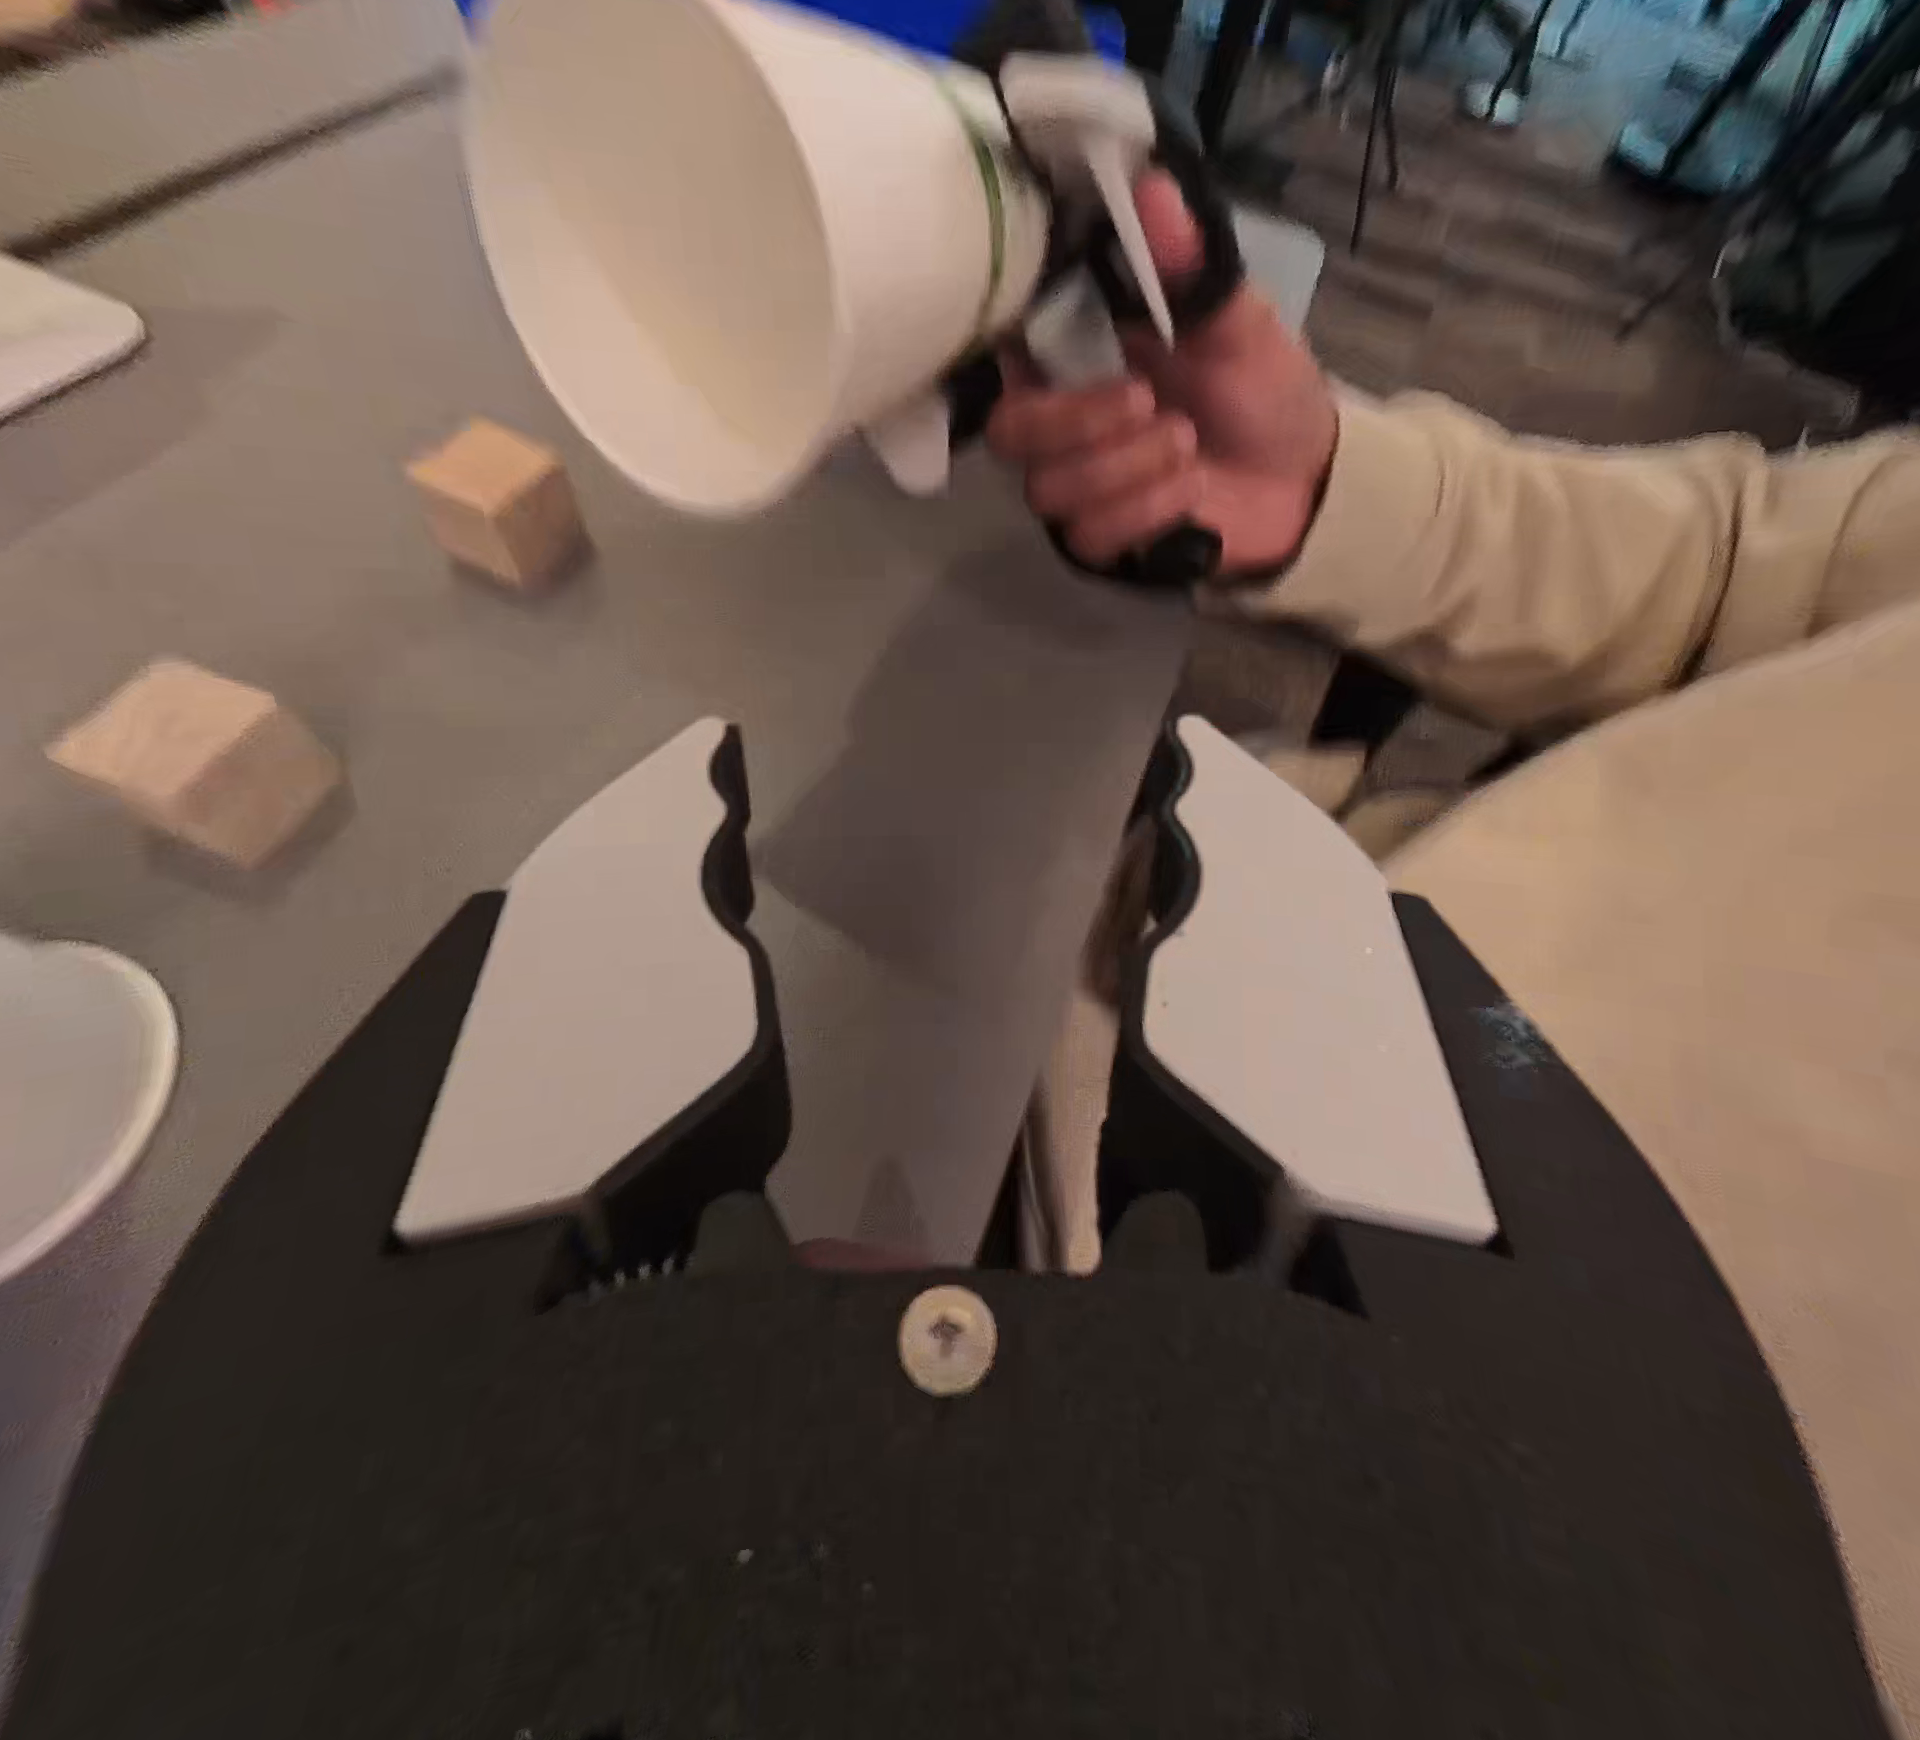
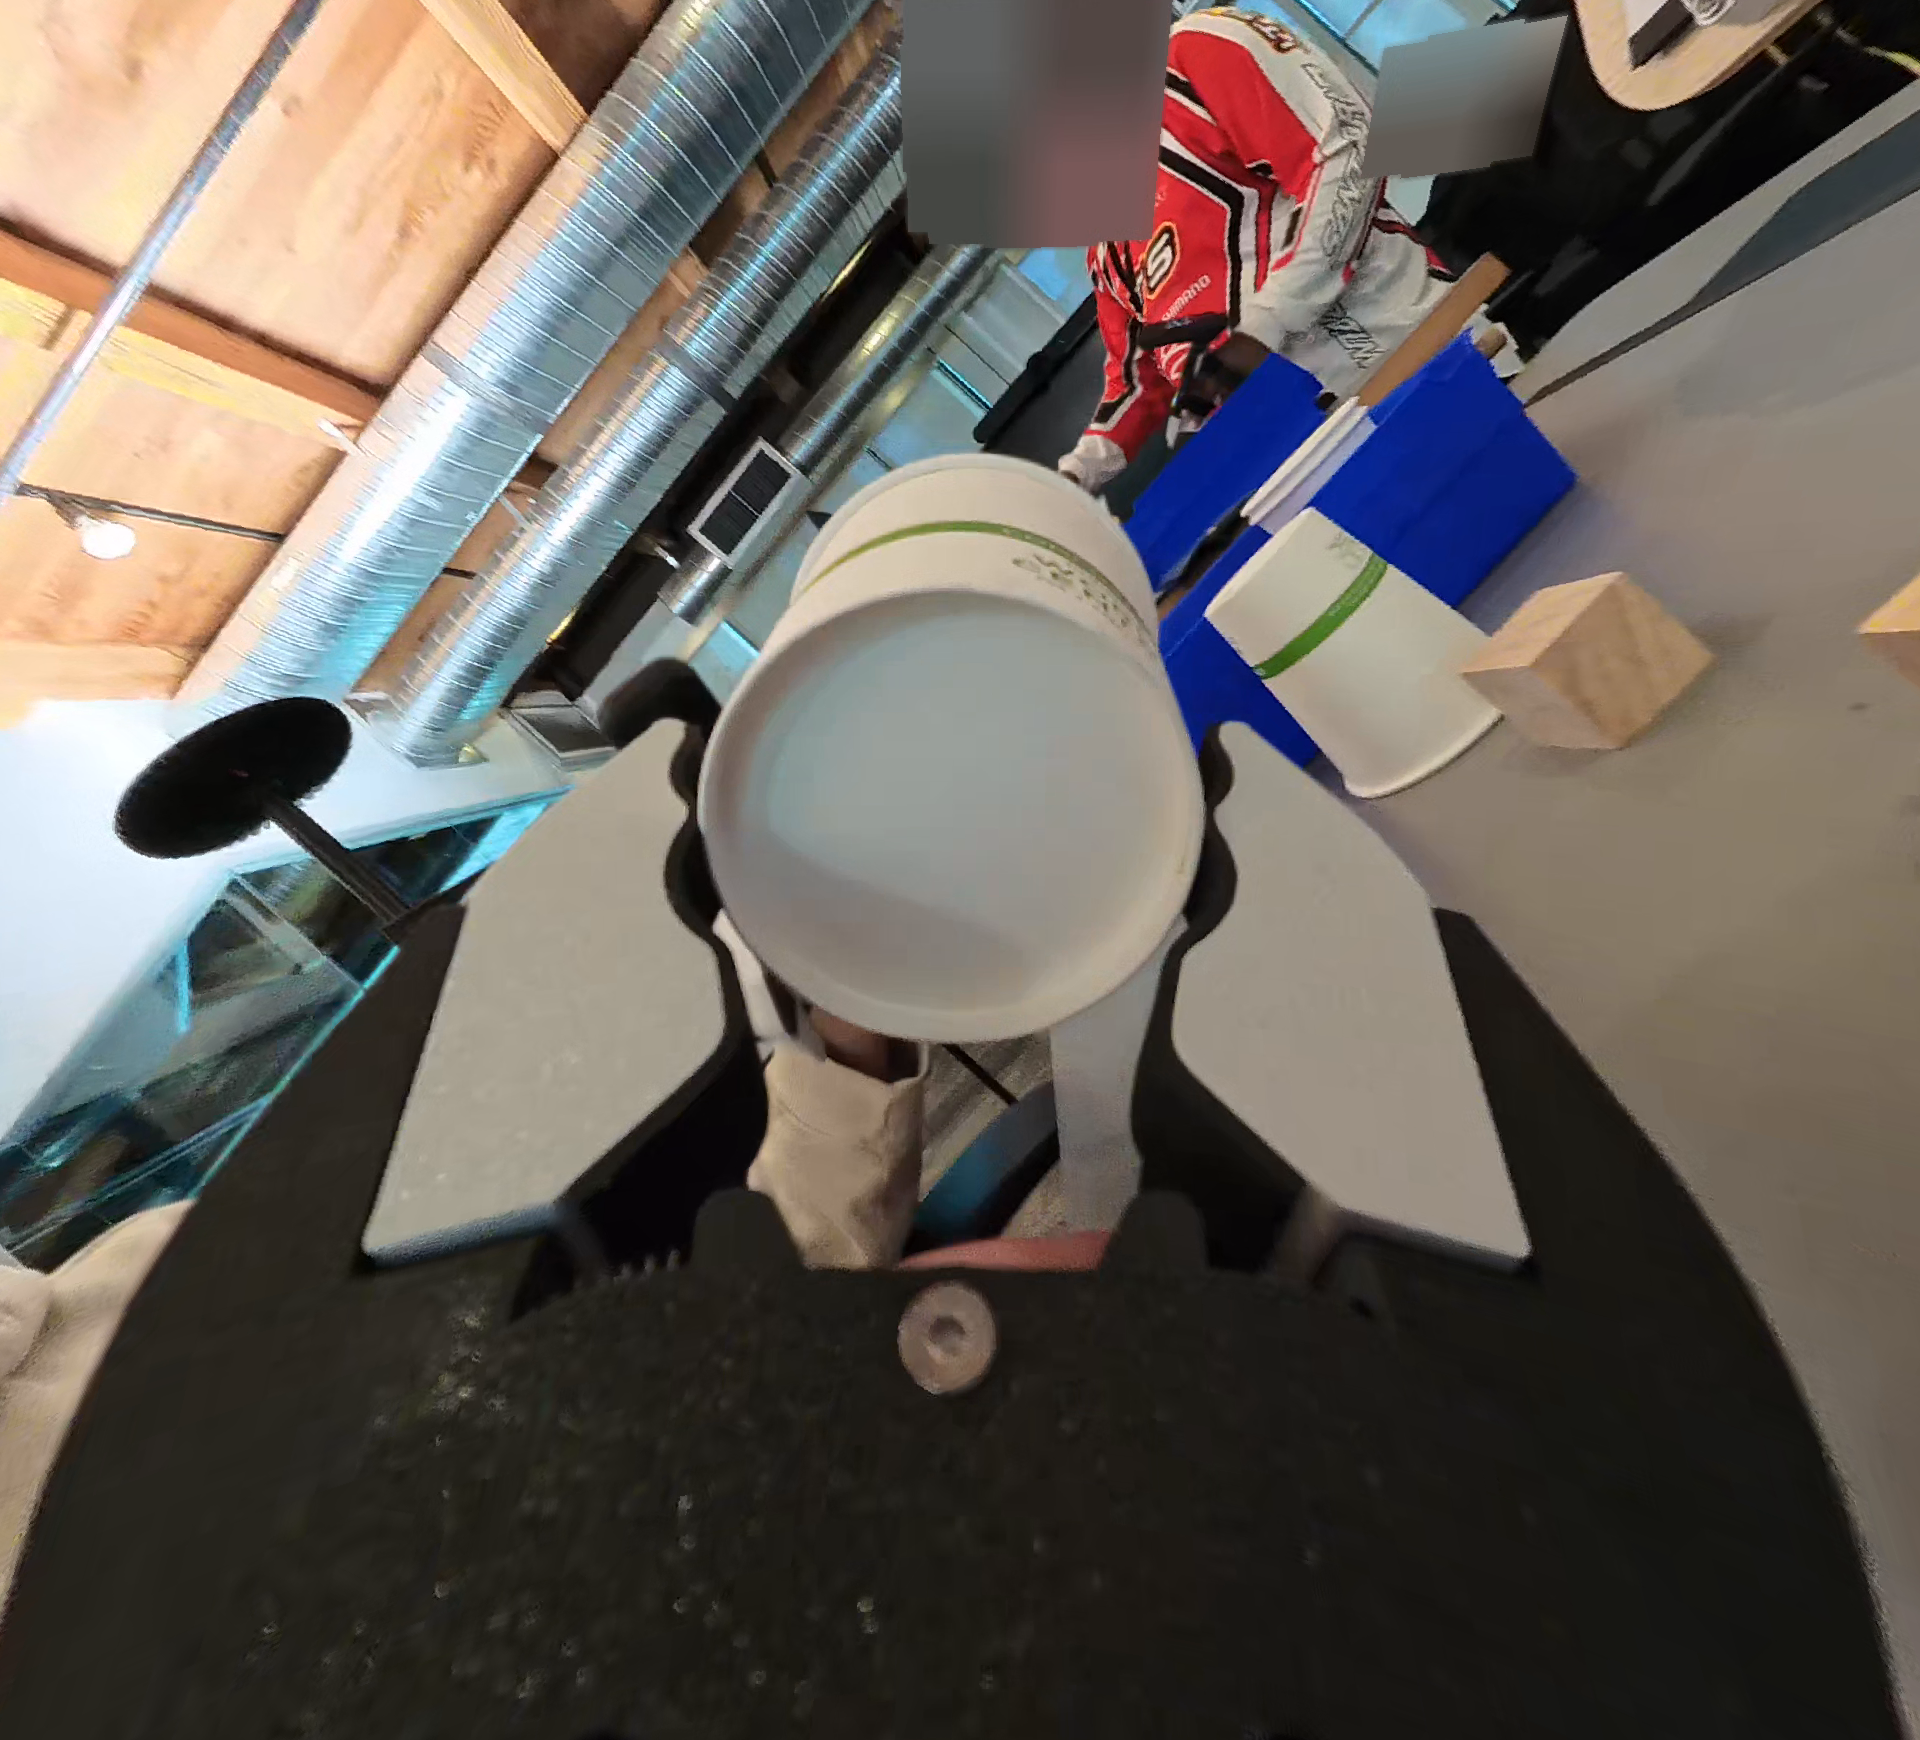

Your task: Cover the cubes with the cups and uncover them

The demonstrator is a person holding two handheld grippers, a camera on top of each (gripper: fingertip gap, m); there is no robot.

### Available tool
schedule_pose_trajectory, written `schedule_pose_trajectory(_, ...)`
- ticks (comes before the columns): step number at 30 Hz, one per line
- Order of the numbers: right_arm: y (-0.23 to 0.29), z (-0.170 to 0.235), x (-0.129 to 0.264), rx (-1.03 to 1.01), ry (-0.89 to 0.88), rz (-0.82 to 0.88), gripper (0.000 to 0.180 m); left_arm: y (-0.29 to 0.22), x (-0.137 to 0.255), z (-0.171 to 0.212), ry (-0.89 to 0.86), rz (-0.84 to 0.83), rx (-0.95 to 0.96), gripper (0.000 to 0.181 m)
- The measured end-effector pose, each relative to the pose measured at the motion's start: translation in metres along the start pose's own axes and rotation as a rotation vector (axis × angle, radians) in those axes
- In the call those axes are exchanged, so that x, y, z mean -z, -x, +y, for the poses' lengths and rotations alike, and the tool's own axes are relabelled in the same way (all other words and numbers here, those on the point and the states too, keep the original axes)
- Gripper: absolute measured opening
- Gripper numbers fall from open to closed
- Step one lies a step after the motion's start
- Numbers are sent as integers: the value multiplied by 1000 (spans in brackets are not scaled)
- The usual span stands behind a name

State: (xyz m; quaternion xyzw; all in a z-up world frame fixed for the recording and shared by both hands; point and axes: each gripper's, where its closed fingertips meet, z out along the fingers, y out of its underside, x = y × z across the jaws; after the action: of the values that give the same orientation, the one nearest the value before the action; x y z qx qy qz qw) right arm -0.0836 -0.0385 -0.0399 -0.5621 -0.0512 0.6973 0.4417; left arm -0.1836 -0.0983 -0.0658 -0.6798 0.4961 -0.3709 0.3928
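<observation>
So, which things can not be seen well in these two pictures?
- Left wrist view: the cup at the left edge is cut off; only part of its rim shows.
- Left wrist view: the held cup and both cubes are motion-blurred.
- Right wrist view: the right tool shows only the cup's base; its mouth is hidden.
- Right wrist view: a second cube is cut by the right edge.
</observation>
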Motion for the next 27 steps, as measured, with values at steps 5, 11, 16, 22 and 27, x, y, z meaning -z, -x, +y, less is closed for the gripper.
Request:
schedule_pose_trajectory(5,-2,1,6,14,10,18,88,-20,5,66,173,68,-46,73)
schedule_pose_trajectory(11,-2,4,5,133,116,108,88,-7,3,42,384,-39,-302,77)
schedule_pose_trajectory(16,5,1,4,250,191,188,88,-12,-4,-45,446,-19,-563,84)
schedule_pose_trajectory(22,3,11,1,242,228,204,88,12,-34,-80,682,154,-503,88)
schedule_pose_trajectory(27,0,21,-3,219,253,203,89,31,-56,-59,907,206,-465,93)
